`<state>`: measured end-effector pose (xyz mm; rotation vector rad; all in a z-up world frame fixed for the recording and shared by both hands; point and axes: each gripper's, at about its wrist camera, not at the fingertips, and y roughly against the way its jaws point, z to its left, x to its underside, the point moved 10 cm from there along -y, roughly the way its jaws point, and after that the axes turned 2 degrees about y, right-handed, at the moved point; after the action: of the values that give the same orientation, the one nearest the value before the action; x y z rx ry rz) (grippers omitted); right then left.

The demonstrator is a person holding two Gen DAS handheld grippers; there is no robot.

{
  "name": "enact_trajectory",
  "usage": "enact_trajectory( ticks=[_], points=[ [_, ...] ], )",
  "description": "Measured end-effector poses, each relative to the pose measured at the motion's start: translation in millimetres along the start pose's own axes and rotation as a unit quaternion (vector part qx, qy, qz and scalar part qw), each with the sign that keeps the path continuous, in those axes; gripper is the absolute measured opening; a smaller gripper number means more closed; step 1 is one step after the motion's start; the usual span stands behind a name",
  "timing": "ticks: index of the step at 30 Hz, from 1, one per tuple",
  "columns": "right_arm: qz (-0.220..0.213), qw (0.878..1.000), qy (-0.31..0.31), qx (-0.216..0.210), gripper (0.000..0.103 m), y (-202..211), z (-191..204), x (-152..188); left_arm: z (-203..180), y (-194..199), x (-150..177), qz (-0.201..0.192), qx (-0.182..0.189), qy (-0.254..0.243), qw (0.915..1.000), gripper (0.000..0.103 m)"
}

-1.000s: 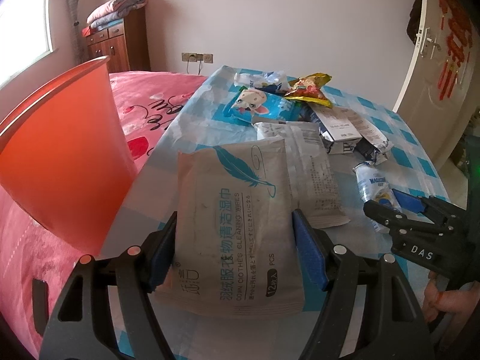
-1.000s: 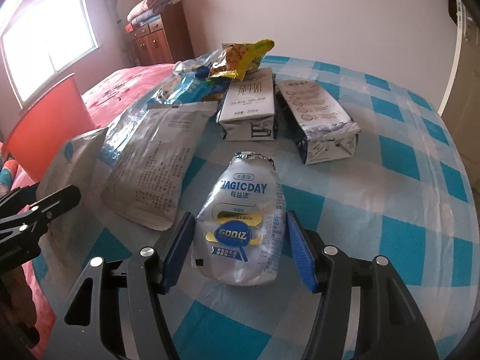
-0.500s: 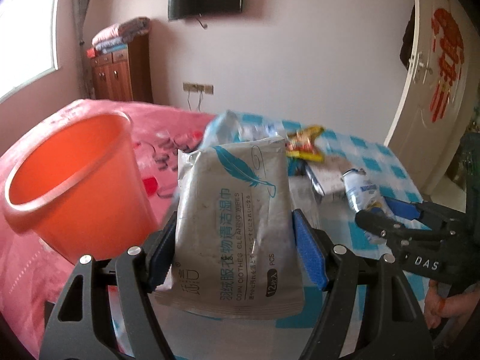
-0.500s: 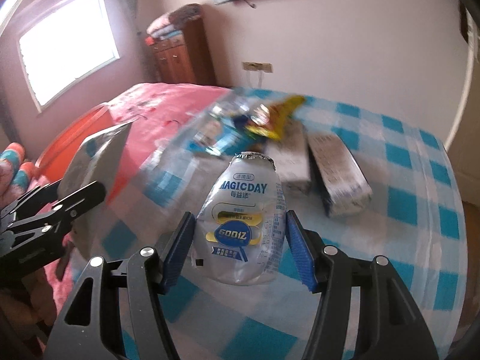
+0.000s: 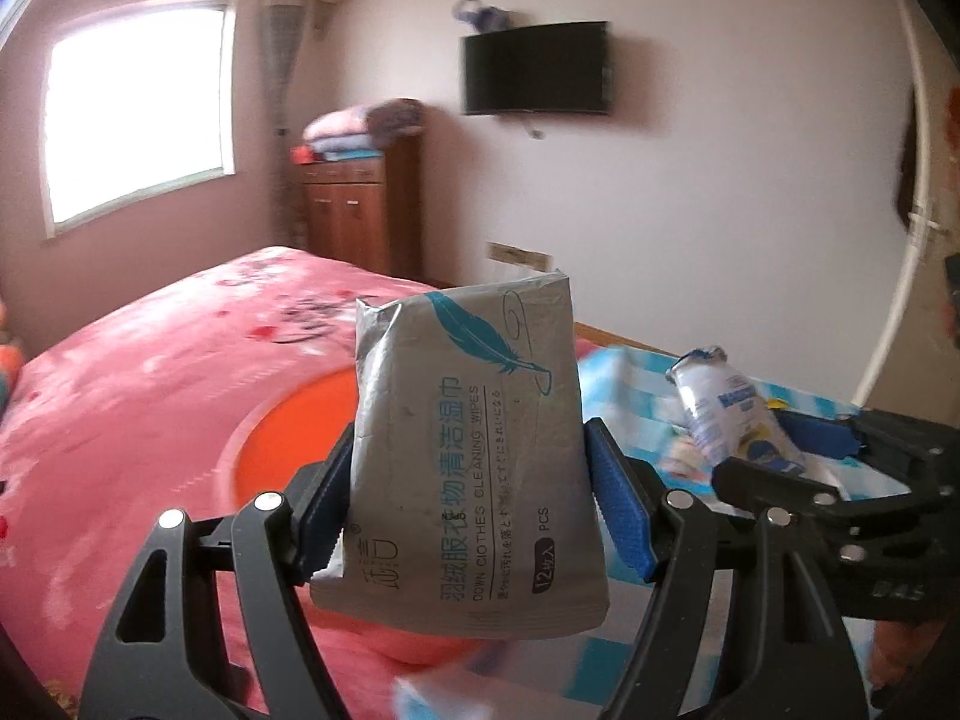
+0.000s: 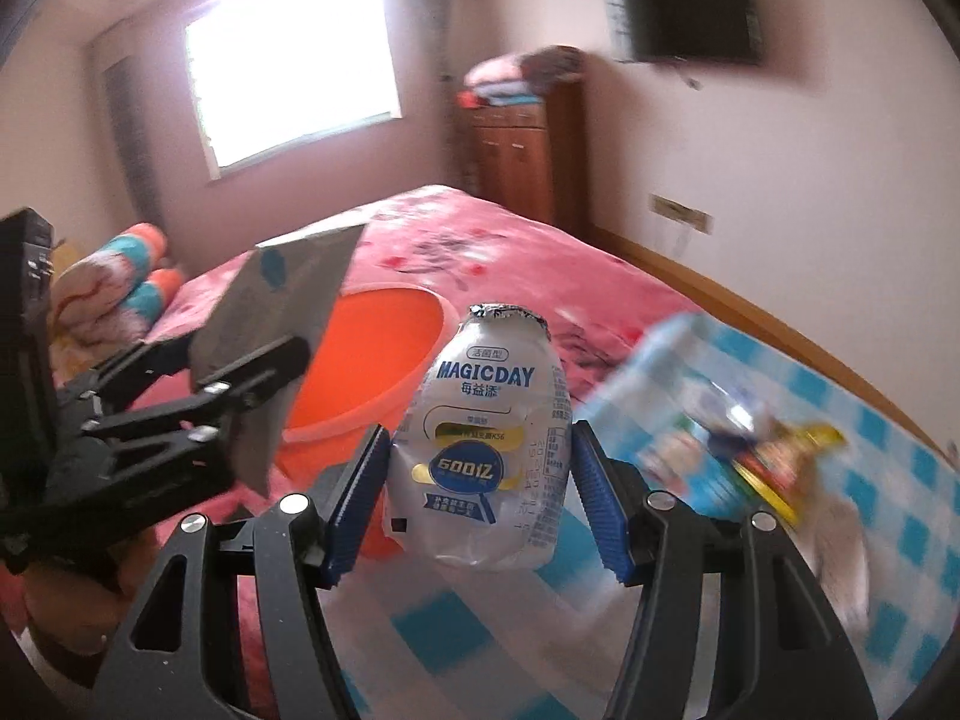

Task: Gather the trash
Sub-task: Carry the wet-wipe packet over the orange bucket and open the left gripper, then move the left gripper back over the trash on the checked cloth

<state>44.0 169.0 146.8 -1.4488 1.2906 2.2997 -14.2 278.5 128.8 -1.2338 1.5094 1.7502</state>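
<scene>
While both tools are raised off the table, left gripper [image 5: 468,510] is clamped on grey wipes pack [image 5: 468,450]; right gripper [image 6: 480,492] pinches crushed drink bottle [image 6: 480,450]. Orange bucket [image 6: 372,354] sits beyond at 11 o'clock on the pink bed [image 6: 510,252], remaining wrappers [image 6: 750,450] blurred at 3 o'clock on the checked tablecloth [image 6: 888,480].

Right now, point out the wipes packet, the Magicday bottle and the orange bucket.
wipes packet [image 5: 474,456], left wrist view, middle of its printed front.
Magicday bottle [image 6: 480,438], right wrist view, middle of its label.
orange bucket [image 6: 378,354], right wrist view, its inner wall.
</scene>
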Motion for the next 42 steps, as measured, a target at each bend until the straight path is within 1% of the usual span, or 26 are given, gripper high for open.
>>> enact_trajectory(
  ticks=[1, 3, 5, 8, 10, 11, 12, 14, 16, 17, 19, 22, 25, 28, 34, 38, 42],
  points=[
    [-0.002, 1.000, 0.006, -0.006, 0.062, -5.2, 7.5, -6.5, 13.1, -5.3, -2.2, 0.002, -0.016, 0.006, 0.9999, 0.073],
    [-0.008, 1.000, 0.023, -0.020, 0.062, -19.4, 27.2, -23.2, 30.3, -13.2, -3.7, 0.006, -0.032, 0.018, 0.9993, 0.073],
    [-0.009, 0.999, 0.035, -0.028, 0.062, -33.3, 41.8, -34.1, 44.4, -23.0, -3.2, 0.013, -0.046, 0.027, 0.9985, 0.073],
    [-0.006, 0.998, 0.051, -0.033, 0.062, -55.0, 54.8, -41.1, 60.5, -36.5, -0.6, 0.022, -0.057, 0.043, 0.9972, 0.073],
    [-0.011, 0.997, 0.059, -0.039, 0.063, -70.0, 59.0, -43.4, 71.3, -41.5, 3.0, 0.025, -0.069, 0.049, 0.9961, 0.078],
    [-0.011, 0.997, 0.057, -0.045, 0.064, -73.7, 61.1, -41.8, 78.7, -44.7, 5.6, 0.028, -0.081, 0.052, 0.9950, 0.081],
    [-0.008, 0.998, 0.048, -0.050, 0.071, -80.0, 59.6, -41.1, 83.7, -44.5, 8.3, 0.030, -0.085, 0.053, 0.9945, 0.085],
    [-0.014, 0.998, 0.022, -0.053, 0.084, -81.4, 51.8, -37.5, 89.6, -46.8, 11.7, 0.035, -0.087, 0.058, 0.9939, 0.088],
    [-0.027, 0.998, -0.001, -0.064, 0.087, -77.9, 46.0, -36.1, 93.6, -45.3, 12.7, 0.033, -0.088, 0.058, 0.9939, 0.091],
    [-0.033, 0.998, -0.010, -0.060, 0.090, -74.9, 40.9, -35.6, 95.1, -44.1, 13.1, 0.032, -0.090, 0.057, 0.9938, 0.091],
    [-0.048, 0.997, -0.034, -0.052, 0.091, -64.6, 25.9, -32.0, 96.6, -41.7, 13.5, 0.031, -0.094, 0.055, 0.9936, 0.091],
    [-0.066, 0.995, -0.060, -0.041, 0.091, -49.1, 5.9, -25.3, 90.5, -33.1, 13.5, 0.015, -0.081, 0.061, 0.9947, 0.091],
    [-0.094, 0.991, -0.092, -0.020, 0.094, -28.3, -17.6, -10.4, 80.4, -23.7, 17.6, -0.003, -0.066, 0.068, 0.9955, 0.091],
    [-0.108, 0.988, -0.111, -0.006, 0.095, -13.9, -37.7, 6.8, 64.6, -14.5, 24.5, -0.017, -0.038, 0.069, 0.9967, 0.091],
    [-0.144, 0.981, -0.128, 0.018, 0.098, 19.8, -73.3, 39.2, 30.7, -3.9, 36.1, -0.021, -0.020, 0.051, 0.9983, 0.091],
    [-0.151, 0.978, -0.143, 0.026, 0.098, 37.7, -93.5, 57.6, -2.6, 7.2, 40.1, -0.026, -0.006, 0.030, 0.9992, 0.091],
    [-0.149, 0.975, -0.165, 0.025, 0.098, 49.0, -112.4, 72.7, -32.5, 10.8, 49.7, -0.014, 0.004, 0.005, 0.9999, 0.091]
  ],
)
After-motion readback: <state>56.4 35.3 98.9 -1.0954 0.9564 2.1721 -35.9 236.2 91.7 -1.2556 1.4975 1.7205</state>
